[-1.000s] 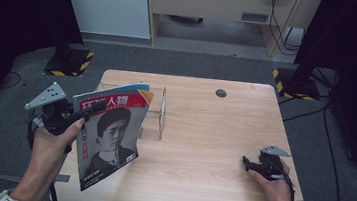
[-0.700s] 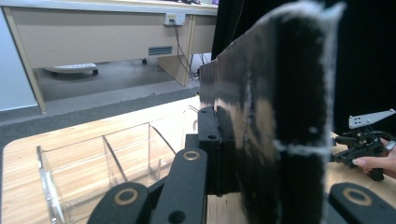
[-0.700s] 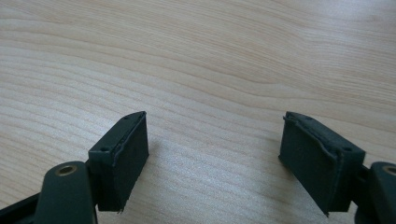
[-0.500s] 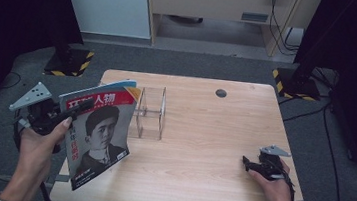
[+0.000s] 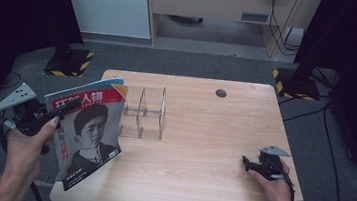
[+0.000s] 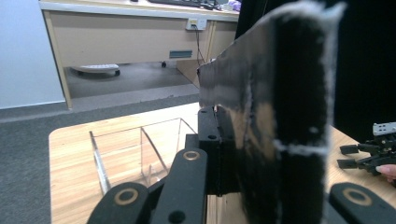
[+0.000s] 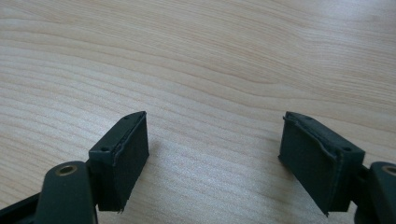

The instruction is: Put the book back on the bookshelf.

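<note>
A magazine (image 5: pixel 89 136) with a red title band and a portrait cover is held upright over the table's left front edge. My left gripper (image 5: pixel 66 108) is shut on its upper left part, with a hand behind it. In the left gripper view the magazine's edge (image 6: pixel 280 116) stands close up between the jaws. A clear acrylic rack (image 5: pixel 145 112) with upright dividers stands on the wooden table (image 5: pixel 198 183), just right of the magazine. My right gripper (image 5: pixel 249 164) rests low at the table's right front, open, with bare wood (image 7: pixel 210 56) between its fingers (image 7: pixel 123 158).
A small black round cap (image 5: pixel 221 93) sits near the table's far edge. Dark stands with yellow-black striped bases (image 5: pixel 69 64) flank the table on the floor. A pale desk (image 5: pixel 216 9) and a white panel (image 5: pixel 106 2) lie beyond it.
My left hand has carried the magazine to the left, away from the clear rack and partly past the table's left edge. The right gripper has stayed put.
</note>
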`<state>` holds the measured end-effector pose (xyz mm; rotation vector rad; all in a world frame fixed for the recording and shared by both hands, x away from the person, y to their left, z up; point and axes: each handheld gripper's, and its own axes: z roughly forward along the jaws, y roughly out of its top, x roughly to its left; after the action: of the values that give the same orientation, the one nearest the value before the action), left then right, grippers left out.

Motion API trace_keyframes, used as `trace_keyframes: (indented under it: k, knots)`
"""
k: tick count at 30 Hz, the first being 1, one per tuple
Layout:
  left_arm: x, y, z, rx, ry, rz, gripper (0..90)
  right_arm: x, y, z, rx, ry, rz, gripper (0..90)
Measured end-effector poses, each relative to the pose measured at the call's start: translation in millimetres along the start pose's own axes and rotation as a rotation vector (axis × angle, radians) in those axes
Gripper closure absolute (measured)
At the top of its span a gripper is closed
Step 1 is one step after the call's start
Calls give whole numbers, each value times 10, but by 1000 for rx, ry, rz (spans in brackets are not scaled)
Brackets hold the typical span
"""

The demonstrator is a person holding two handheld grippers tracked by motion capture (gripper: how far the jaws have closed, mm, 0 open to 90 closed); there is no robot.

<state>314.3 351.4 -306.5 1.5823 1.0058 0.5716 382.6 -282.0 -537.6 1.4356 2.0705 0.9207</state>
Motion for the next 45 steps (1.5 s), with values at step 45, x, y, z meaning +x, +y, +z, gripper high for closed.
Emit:
trace_keyframes:
  k: [45]
  knots:
    - [555,124,202,-109,168,-43,866,7,0,0,-2,4,-7,240]
